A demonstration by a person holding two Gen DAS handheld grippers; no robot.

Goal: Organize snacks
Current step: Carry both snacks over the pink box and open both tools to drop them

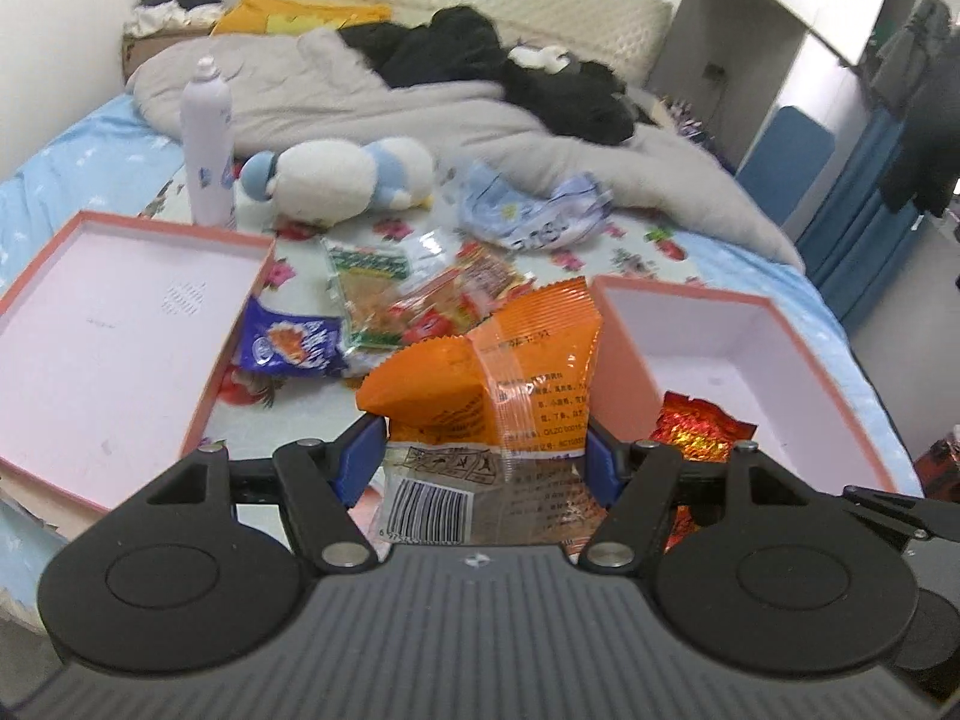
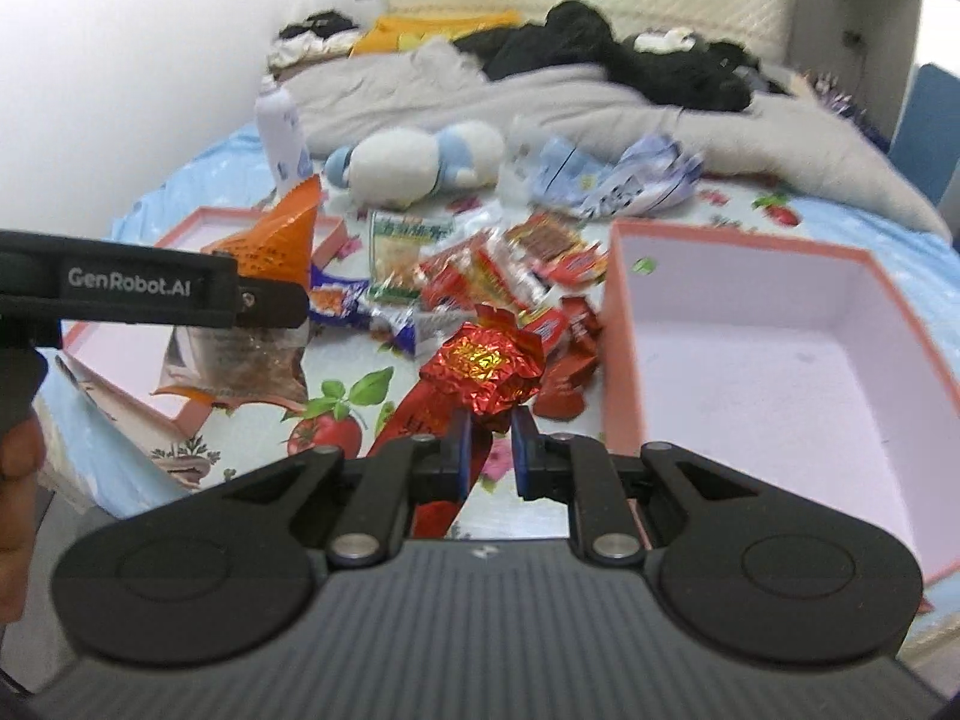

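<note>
Two pink boxes (image 2: 618,276) lying open on the bed (image 2: 336,468). Left tool (image 1: 483,450) gripping one orange packet (image 1: 516,360) aloft; right tool (image 2: 489,441) clamping one red foil packet (image 2: 486,369) beside the loose snack pile (image 2: 480,276).

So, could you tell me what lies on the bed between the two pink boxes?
A loose pile of snack packets lies on the floral sheet between the shallow pink box and the deeper pink box; both wrist views show it.
</note>
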